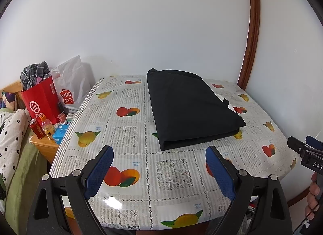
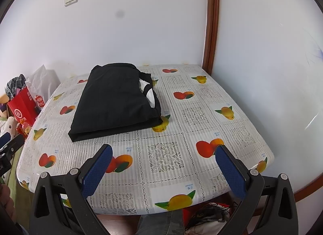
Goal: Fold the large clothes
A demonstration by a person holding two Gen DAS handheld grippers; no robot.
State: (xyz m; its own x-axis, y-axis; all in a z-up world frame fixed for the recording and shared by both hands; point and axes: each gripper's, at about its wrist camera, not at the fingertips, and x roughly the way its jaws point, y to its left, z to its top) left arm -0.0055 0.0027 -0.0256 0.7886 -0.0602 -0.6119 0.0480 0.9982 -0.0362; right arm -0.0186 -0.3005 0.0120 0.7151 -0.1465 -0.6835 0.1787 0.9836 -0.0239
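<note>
A black garment (image 1: 189,107) lies folded into a flat rectangular stack on the table, toward the far side; in the right wrist view the same garment (image 2: 115,101) shows a white patch at its right edge. My left gripper (image 1: 159,154) hangs open above the near table edge, short of the stack, with nothing between its blue pads. My right gripper (image 2: 164,152) is likewise open and empty, to the right of the garment and nearer than it. The right gripper's tip (image 1: 302,150) also shows at the right edge of the left wrist view.
The table (image 1: 129,134) wears a fruit-print plastic cloth and stands against a white wall. Left of it a low wooden stand carries a red paper bag (image 1: 40,101), a white shopping bag (image 1: 70,89), a can and a bottle. A bed with bedding (image 1: 10,134) lies further left.
</note>
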